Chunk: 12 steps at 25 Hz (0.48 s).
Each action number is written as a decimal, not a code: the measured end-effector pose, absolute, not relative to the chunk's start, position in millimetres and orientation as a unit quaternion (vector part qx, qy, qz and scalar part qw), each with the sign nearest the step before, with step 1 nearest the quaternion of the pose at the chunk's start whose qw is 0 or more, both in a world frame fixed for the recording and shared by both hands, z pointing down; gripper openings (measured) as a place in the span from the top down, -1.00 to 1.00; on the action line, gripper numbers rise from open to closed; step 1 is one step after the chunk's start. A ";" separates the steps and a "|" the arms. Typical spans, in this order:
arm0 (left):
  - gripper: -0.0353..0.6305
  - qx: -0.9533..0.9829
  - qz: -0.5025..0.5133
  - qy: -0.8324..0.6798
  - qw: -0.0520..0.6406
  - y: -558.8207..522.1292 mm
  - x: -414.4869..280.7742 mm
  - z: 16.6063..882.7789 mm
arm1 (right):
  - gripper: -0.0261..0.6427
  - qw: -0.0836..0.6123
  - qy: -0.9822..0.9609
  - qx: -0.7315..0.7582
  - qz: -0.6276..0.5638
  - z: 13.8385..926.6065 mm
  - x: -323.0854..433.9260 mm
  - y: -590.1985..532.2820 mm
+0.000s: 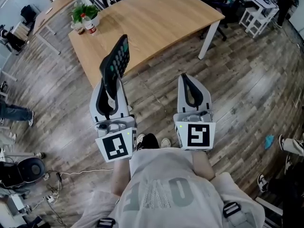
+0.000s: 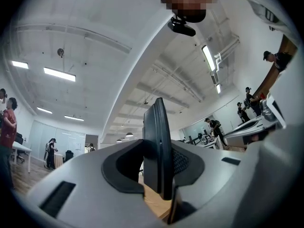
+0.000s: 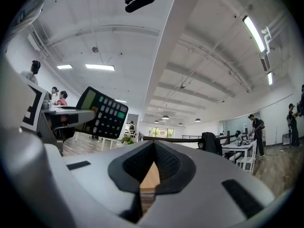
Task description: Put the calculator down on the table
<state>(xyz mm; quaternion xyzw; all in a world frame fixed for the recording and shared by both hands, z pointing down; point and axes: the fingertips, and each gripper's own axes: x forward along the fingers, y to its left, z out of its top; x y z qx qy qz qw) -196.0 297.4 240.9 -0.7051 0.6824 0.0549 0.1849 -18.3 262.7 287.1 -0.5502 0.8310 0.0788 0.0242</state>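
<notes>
Wooden table [image 1: 161, 18] with potted plant [image 1: 83, 12]; calculator [image 1: 115, 63] tight in left tongs [image 1: 111, 80], right tongs [image 1: 186, 78] tip-to-tip, empty.

Floor [image 1: 247, 80]: grey-brown wood planks. Light wood tabletop [image 1: 156, 18] at 12 o'clock, white leg [image 1: 209, 39] under its right corner. Potted plant [image 1: 84, 13] on tabletop's left corner, 11 o'clock. Second wooden table [image 1: 57, 4] just beyond plant. White shelf unit [image 1: 256, 20] at 2 o'clock. Cables [image 1: 71, 172] on floor at 8 o'clock. Ceiling [image 3: 199, 56] white, beamed; long strip lights [image 3: 254, 32].
</notes>
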 end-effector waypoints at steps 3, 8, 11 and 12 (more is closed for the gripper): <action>0.54 -0.704 0.060 0.684 0.181 296.5 -197.1 240.0 | 0.87 0.020 0.829 -0.554 0.073 292.8 -10.5 263.5; 0.54 -0.712 0.076 0.677 0.169 292.8 -194.6 236.2 | 0.87 0.018 0.829 -0.556 0.066 302.1 5.6 264.3; 0.54 -0.716 0.087 0.672 0.171 283.7 -196.2 231.7 | 0.87 0.019 0.826 -0.558 0.070 302.1 4.4 257.9; 0.54 -0.717 0.091 0.669 0.172 278.7 -196.9 231.2 | 0.87 0.018 0.826 -0.559 0.073 302.5 3.1 253.9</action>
